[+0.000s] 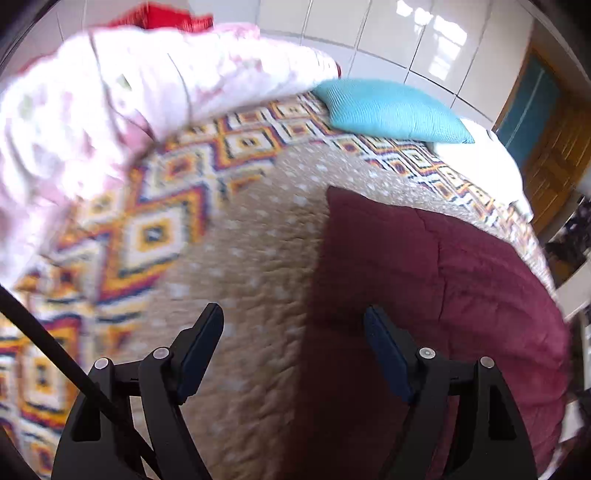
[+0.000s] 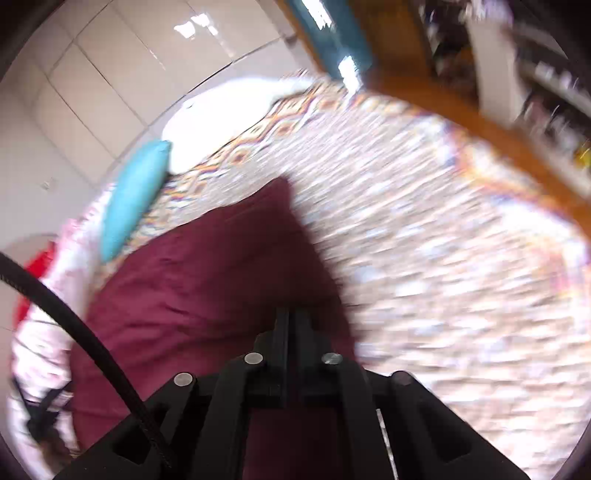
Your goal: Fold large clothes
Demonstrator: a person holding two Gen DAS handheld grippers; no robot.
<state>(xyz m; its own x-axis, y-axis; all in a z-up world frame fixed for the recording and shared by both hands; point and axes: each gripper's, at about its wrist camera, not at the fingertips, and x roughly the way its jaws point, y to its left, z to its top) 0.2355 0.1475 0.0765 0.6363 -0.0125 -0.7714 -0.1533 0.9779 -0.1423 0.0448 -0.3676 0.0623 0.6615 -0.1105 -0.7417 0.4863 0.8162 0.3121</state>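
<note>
Currently, the maroon cloth point(image 1: 443, 266) lies on the patterned bed point(image 1: 155, 229). Left gripper point(image 1: 293, 325) stands open above it. Right gripper point(image 2: 293, 314) is closed; contact with the cloth cannot be told.

So on my feed the folded garment point(image 1: 436, 280) lies on the bed point(image 1: 251, 258), nearer me. A cushion point(image 1: 391, 110) sits by the far edge, a bunched blanket point(image 1: 110, 103) heaped at the bed's left end.

Maroon garment point(image 1: 461, 266): soft matt cloth. Tan spread point(image 1: 255, 236): quilted, puckered. Teal cushion point(image 1: 391, 110): ribbed knit. Wall tiles point(image 1: 424, 33): glossy. Door point(image 1: 554, 162): varnished wood.
</note>
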